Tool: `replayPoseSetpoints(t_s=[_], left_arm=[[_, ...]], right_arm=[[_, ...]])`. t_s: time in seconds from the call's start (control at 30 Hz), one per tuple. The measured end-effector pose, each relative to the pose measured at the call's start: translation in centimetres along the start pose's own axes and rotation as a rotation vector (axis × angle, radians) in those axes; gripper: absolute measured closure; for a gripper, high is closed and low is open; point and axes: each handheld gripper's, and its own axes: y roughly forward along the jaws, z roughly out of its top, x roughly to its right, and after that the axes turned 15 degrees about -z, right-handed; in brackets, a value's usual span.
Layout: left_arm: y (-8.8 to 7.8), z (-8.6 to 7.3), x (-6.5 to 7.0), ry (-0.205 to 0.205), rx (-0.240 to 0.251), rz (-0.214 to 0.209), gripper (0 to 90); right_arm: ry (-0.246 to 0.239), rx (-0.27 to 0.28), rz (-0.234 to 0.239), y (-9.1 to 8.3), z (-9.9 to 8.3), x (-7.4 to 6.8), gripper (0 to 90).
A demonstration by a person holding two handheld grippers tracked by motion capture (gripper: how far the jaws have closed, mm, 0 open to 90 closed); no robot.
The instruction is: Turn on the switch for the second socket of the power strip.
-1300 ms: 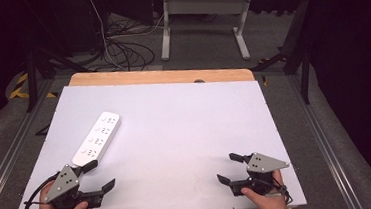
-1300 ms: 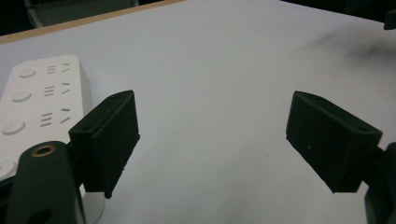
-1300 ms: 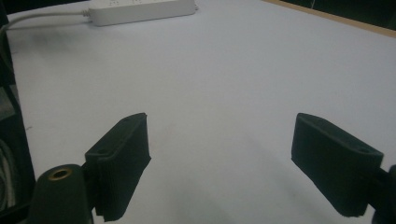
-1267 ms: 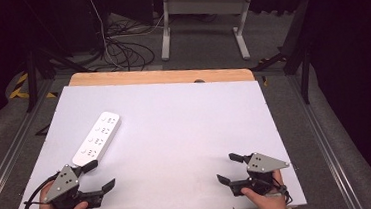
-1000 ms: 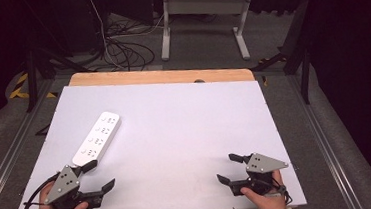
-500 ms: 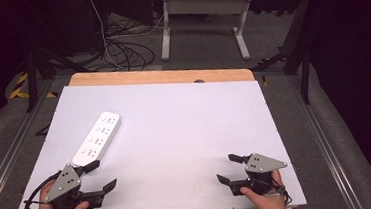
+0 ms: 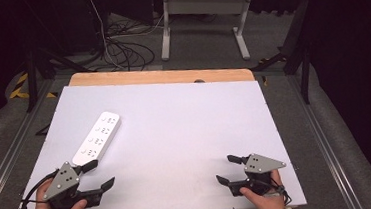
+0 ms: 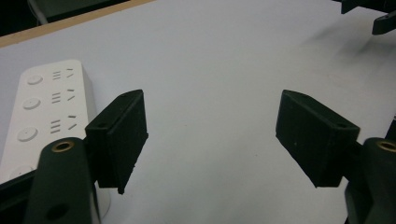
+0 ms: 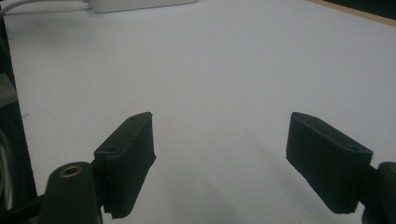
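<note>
A white table [image 7: 186,134] with a wooden far edge [image 7: 161,76] stands on grey carpet; cables [image 7: 118,44] and a desk frame [image 7: 201,13] lie beyond it. The white power strip [image 7: 97,137] lies just beyond the left gripper [image 7: 98,175], whose empty fingers have just been closing slightly yet remain apart. The right gripper [image 7: 226,169], well apart from the strip, gapes empty

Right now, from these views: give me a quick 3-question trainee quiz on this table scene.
1. True or false: the left gripper grips the white power strip.
2. Which gripper is nearer the power strip? A) left B) right
3. Fill in: the right gripper has its jaws ____, nothing between them.

Key: 1 false, its jaws stand open beside the strip, though they have just been closing a little. 2 A. 3 open.
</note>
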Motion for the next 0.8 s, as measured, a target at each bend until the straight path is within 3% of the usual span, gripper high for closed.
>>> replayPoseSetpoints(t_s=[0.23, 0.43, 0.8], left_arm=[[-0.1, 0.8, -0.2, -0.007, -0.029, -0.003, 27.0], [-0.4, 1.6, -1.0, -0.051, -0.007, -0.013, 27.1], [-0.8, 2.8, -2.1, -0.042, 0.005, 0.008, 27.5]], right_arm=[[-0.006, -0.006, 0.003, 0.1, 0.0, -0.1, 24.6], [-0.006, -0.007, 0.007, 0.1, 0.0, -0.1, 24.8], [-0.008, -0.008, 0.010, 0.1, 0.0, -0.1, 24.8]])
